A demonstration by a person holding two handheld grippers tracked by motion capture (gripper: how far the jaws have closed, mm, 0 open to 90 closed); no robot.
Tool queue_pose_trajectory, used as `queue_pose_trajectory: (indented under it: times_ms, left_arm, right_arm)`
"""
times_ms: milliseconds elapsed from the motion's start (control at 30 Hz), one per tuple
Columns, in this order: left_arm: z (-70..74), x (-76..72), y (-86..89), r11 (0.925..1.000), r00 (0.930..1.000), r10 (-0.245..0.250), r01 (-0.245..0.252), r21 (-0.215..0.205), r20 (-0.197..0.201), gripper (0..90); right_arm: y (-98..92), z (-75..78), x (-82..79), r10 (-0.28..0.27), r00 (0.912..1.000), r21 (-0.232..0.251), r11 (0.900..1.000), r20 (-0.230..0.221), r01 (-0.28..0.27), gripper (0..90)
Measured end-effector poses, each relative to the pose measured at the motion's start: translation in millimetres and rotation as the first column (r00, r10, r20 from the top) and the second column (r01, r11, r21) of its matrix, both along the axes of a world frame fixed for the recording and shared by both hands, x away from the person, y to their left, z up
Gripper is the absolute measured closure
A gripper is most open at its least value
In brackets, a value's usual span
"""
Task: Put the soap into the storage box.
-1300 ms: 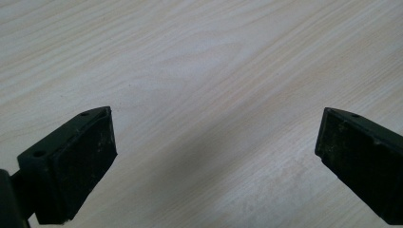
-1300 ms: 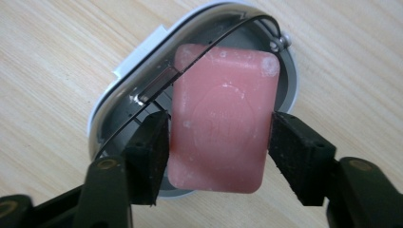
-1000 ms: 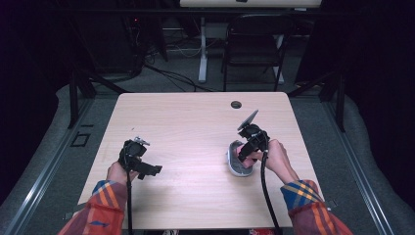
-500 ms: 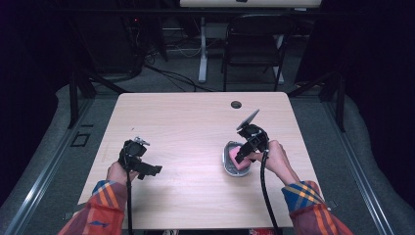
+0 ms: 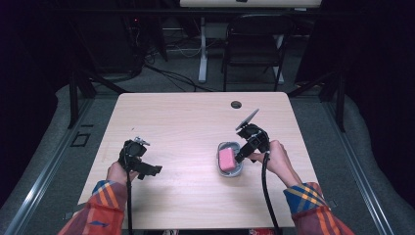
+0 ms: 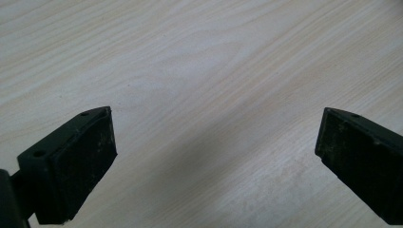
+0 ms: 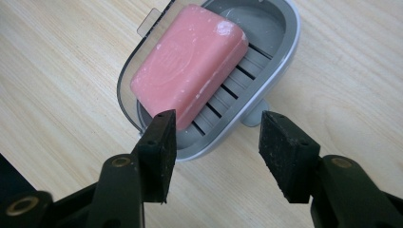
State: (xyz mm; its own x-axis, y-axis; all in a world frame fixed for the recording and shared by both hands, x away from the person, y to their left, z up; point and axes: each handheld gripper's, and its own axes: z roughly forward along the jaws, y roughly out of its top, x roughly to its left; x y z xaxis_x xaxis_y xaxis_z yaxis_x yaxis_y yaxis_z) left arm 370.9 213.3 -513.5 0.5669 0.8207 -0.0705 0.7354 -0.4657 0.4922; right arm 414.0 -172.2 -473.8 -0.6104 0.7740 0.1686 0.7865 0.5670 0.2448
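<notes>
A pink bar of soap (image 5: 226,159) (image 7: 190,61) lies slantwise in a grey slatted soap dish (image 5: 230,173) (image 7: 291,52) on the right half of the wooden table. My right gripper (image 5: 240,156) (image 7: 216,142) hovers at the dish's near end. Its jaws have just been closing, but a gap remains and the pads press on nothing; the dish rim and bare table show between them. My left gripper (image 5: 149,171) (image 6: 214,156) rests at the table's left front, open wide over bare wood.
A small dark cable hole (image 5: 236,104) sits near the table's far edge. A black chair (image 5: 254,49) and cables stand on the floor beyond the table. Plaid sleeves come in from the bottom edge.
The pink soap now lies uncovered in the dish; a second ago the right gripper hid it. The left gripper has not moved.
</notes>
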Motion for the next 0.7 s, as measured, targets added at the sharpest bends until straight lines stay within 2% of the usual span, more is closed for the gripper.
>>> queue_pose_trajectory:
  times_ms: [67,100,267,300,333,567,600,700]
  left_arm:
    - [0.1,-0.1,0.0,1.0000,1.0000,0.000,0.000,0.000,0.001,0.0]
    - [0.2,-0.2,-0.1,1.0000,1.0000,-0.001,0.001,-0.001,0.000,0.0]
    - [0.4,-0.5,-0.8,1.0000,1.0000,-0.003,0.003,-0.002,0.003,0.0]
    - [0.5,-0.6,-0.8,1.0000,1.0000,-0.004,0.004,-0.003,0.003,0.0]
    - [0.5,-0.6,-0.8,1.0000,1.0000,-0.004,0.004,-0.003,0.004,0.0]
    - [0.7,-0.9,-1.1,1.0000,0.9999,-0.006,0.006,-0.003,0.009,0.0]
    - [0.8,-0.9,-1.1,1.0000,0.9999,-0.008,0.008,-0.002,0.008,0.0]
    - [0.8,-0.9,-1.3,1.0000,0.9999,-0.008,0.008,-0.001,0.008,0.0]
  right_arm:
    - [-0.5,1.8,-3.2,-0.013,0.9998,0.015,1.000,0.015,0.012,44.5]
    - [-2.2,4.0,-3.5,0.008,0.9997,-0.003,1.000,0.022,-0.008,43.7]
    - [-7.0,10.6,-10.8,0.020,0.9978,0.004,1.000,0.062,-0.021,37.0]
    - [-10.4,14.2,-14.5,0.035,0.9956,-0.010,0.999,0.087,-0.035,33.1]
    - [-10.4,14.2,-14.5,0.035,0.9956,-0.010,0.999,0.087,-0.035,33.1]
    - [-23.3,18.9,-30.7,0.063,0.9852,-0.033,0.998,0.160,-0.059,18.4]
    - [-25.7,19.9,-32.9,0.075,0.9833,-0.051,0.996,0.166,-0.068,16.3]
    - [-32.4,19.5,-40.5,0.078,0.9776,-0.063,0.996,0.195,-0.067,14.3]
